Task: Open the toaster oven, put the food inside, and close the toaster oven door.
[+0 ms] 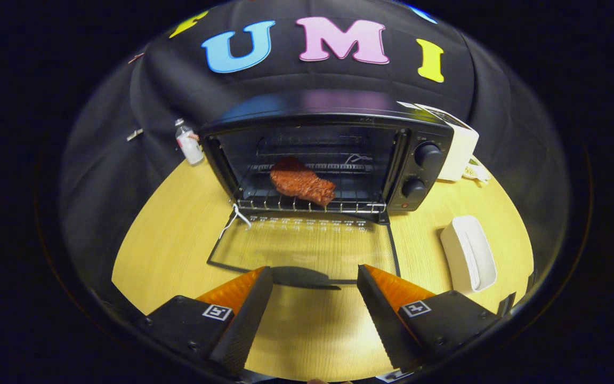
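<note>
A black toaster oven (419, 138) stands at the back of the wooden table, well beyond my fingers. Its glass door (307, 248) is folded down flat onto the table, and the door's dark handle (299, 277) lies just ahead of my fingertips. A reddish-brown piece of food, like a steak (303, 183), rests on the wire rack (307, 204) inside the oven. My gripper (315, 273) is open, with nothing between its fingers but bare table.
A white dish (469, 255) lies on the table to the right of the door. A white box (459, 144) stands against the oven's right side. A small bottle (188, 142) stands to the oven's left. Two knobs (427, 153) sit on the oven's right panel.
</note>
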Motion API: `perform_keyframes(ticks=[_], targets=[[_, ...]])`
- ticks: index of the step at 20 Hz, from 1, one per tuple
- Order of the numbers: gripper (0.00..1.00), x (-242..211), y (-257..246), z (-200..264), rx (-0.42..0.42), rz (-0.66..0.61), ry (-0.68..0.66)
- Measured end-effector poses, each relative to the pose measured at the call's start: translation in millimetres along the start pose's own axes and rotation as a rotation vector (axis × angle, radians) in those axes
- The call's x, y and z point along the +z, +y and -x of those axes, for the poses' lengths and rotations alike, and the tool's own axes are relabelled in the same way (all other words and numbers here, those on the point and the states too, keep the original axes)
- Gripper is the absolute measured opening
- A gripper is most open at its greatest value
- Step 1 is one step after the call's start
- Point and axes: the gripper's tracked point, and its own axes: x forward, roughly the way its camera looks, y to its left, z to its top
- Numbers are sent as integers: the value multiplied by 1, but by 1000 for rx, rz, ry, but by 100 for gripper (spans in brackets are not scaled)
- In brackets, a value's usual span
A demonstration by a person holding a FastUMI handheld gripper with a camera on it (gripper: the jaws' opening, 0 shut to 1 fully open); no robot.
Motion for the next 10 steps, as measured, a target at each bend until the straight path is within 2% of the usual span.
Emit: perform_keyframes(ticks=[4,10], targets=[[99,-22,13,0,11,29,49],[99,-50,12,-27,-34,68,114]])
